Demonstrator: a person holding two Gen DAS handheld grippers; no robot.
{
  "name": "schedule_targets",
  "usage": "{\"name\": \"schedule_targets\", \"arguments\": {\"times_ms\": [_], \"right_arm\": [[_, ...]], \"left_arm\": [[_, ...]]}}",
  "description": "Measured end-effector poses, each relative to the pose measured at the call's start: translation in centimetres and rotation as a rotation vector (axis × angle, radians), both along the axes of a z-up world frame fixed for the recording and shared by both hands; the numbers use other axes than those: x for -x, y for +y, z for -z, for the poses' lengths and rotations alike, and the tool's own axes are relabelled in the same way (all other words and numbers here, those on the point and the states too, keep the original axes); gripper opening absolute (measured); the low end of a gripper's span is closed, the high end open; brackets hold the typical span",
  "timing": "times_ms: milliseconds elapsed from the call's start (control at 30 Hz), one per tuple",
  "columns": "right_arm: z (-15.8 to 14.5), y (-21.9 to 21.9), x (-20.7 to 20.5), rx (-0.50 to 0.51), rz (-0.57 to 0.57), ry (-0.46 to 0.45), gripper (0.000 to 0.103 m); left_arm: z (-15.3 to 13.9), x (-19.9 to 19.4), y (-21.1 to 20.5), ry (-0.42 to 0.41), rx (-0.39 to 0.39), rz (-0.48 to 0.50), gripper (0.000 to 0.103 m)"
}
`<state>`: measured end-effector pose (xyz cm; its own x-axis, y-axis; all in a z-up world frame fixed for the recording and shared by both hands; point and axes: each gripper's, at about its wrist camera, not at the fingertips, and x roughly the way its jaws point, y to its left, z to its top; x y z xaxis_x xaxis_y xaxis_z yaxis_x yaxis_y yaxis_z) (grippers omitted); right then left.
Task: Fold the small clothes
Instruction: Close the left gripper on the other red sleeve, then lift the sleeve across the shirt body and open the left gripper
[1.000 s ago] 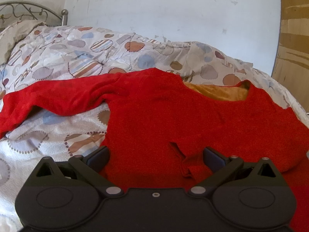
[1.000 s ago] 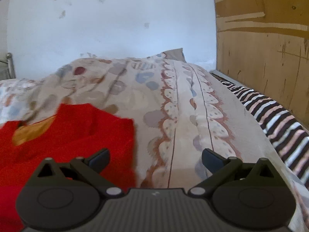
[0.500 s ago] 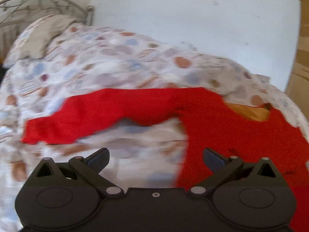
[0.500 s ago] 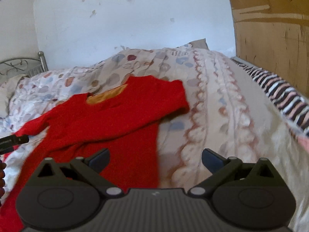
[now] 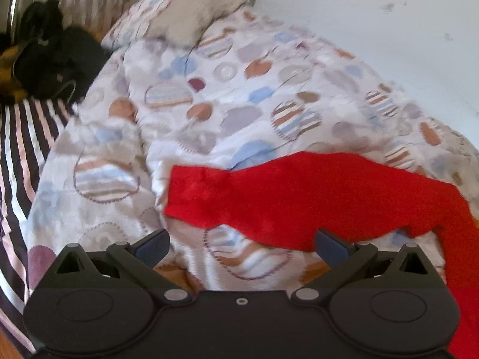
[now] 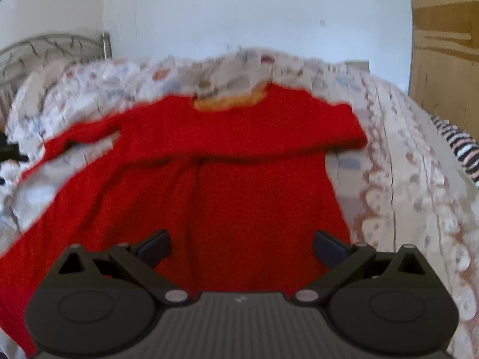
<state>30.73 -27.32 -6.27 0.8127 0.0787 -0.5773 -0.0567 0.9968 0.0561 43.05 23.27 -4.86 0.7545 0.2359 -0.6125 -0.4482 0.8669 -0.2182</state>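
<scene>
**Taking the left sleeve for the first fold**

A bed with a patterned quilt point(image 5: 239, 95) stands against a white wall point(image 6: 254, 6), and on the quilt lies a red sweater point(image 6: 239, 164), spread flat with its neck on the far side from both tongs. The left sleeve point(image 5: 269, 197) stretches across the quilt just ahead of the left gripper point(image 5: 241, 243), its cuff end ahead of the left finger. The left gripper is wide apart and holds nothing. The right gripper point(image 6: 241, 243) is also wide and empty, above the lower body of the sweater.

I think the step in hand is to take this sleeve and bring it over the body. To do it well, the left gripper should go down on the cuff end, not the middle, so the sleeve follows in one line. It should pinch only the red cloth and not the quilt below. The right gripper can press the body so it does not slide.
</scene>
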Motion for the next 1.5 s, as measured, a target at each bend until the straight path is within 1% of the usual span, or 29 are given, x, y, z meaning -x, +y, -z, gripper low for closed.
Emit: {"name": "schedule_targets", "arguments": {"times_ms": [67, 167, 233, 333, 400, 433, 467, 500, 533, 567, 600, 633, 667, 800, 867, 1000, 1100, 1200, 1267, 1333, 1400, 1500], "right_arm": [[0.2, 0.8, 0.1, 0.049, -0.009, -0.005, 0.103], [0.8, 1.7, 0.0, 0.093, -0.022, 0.003, 0.103], [1.1, 1.9, 0.0, 0.112, -0.024, 0.004, 0.103], [1.3, 2.0, 0.1, 0.125, -0.023, -0.003, 0.103], [1.4, 2.1, 0.2, 0.130, -0.023, -0.007, 0.103], [1.4, 2.1, 0.2, 0.133, -0.025, -0.007, 0.103], [1.5, 2.1, 0.2, 0.135, -0.025, -0.008, 0.103], [1.5, 2.1, 0.2, 0.137, -0.025, -0.008, 0.103], [1.5, 2.1, 0.2, 0.138, -0.025, -0.007, 0.103], [1.5, 2.1, 0.2, 0.141, -0.025, -0.008, 0.103], [1.5, 2.1, 0.2, 0.144, -0.024, -0.009, 0.103], [1.6, 2.1, 0.2, 0.147, -0.024, -0.009, 0.103], [1.6, 2.2, 0.2, 0.149, -0.024, -0.009, 0.103], [1.5, 2.0, 0.2, 0.146, -0.026, -0.008, 0.103], [1.5, 2.0, 0.2, 0.148, -0.026, -0.008, 0.103], [1.5, 1.9, 0.2, 0.146, -0.026, -0.010, 0.103], [1.6, 2.0, 0.2, 0.145, -0.025, -0.014, 0.103], [1.6, 1.9, 0.3, 0.136, -0.024, -0.020, 0.103], [1.4, 1.6, 0.6, 0.115, -0.022, -0.030, 0.103], [0.8, 1.0, 0.9, 0.072, -0.015, -0.041, 0.103], [-0.1, 0.0, 1.6, 0.003, -0.012, -0.068, 0.103], [-1.5, -2.1, 3.0, -0.094, 0.037, -0.106, 0.103]], "left_arm": [[0.6, -0.6, 0.9, 0.010, 0.038, -0.015, 0.102], [1.1, -1.1, 2.1, -0.020, 0.100, -0.050, 0.102], [1.4, -1.0, 2.6, -0.040, 0.141, -0.093, 0.096], [1.8, -1.0, 3.8, -0.080, 0.224, -0.173, 0.084], [2.1, -0.9, 4.6, -0.096, 0.264, -0.217, 0.066], [2.2, -0.9, 4.9, -0.101, 0.284, -0.235, 0.060], [2.4, -1.0, 5.2, -0.099, 0.300, -0.250, 0.048], [2.5, -1.3, 5.6, -0.097, 0.315, -0.258, 0.038], [2.6, -1.5, 5.9, -0.102, 0.326, -0.260, 0.032], [2.6, -1.7, 6.0, -0.106, 0.324, -0.263, 0.017], [2.3, -1.9, 6.0, -0.109, 0.307, -0.258, 0.011], [2.0, -2.0, 5.9, -0.114, 0.285, -0.251, 0.007], [1.4, -2.0, 5.8, -0.127, 0.255, -0.244, 0.000], [-1.5, -2.0, 5.4, -0.188, 0.153, -0.210, 0.000], [-3.5, -2.1, 5.0, -0.222, 0.083, -0.179, 0.000], [-8.8, -2.3, 2.8, -0.325, -0.106, -0.110, 0.000], [-12.6, -2.6, 0.6, -0.409, -0.197, -0.064, 0.000], [-16.0, -2.9, -2.4, -0.482, -0.244, 0.031, 0.000], [-17.6, -2.9, -5.1, -0.521, -0.279, 0.114, 0.000], [-18.6, -2.7, -8.1, -0.560, -0.311, 0.208, 0.000], [-19.4, -2.5, -11.3, -0.593, -0.338, 0.310, 0.000], [-19.7, -2.4, -15.7, -0.607, -0.367, 0.458, 0.000]]}}
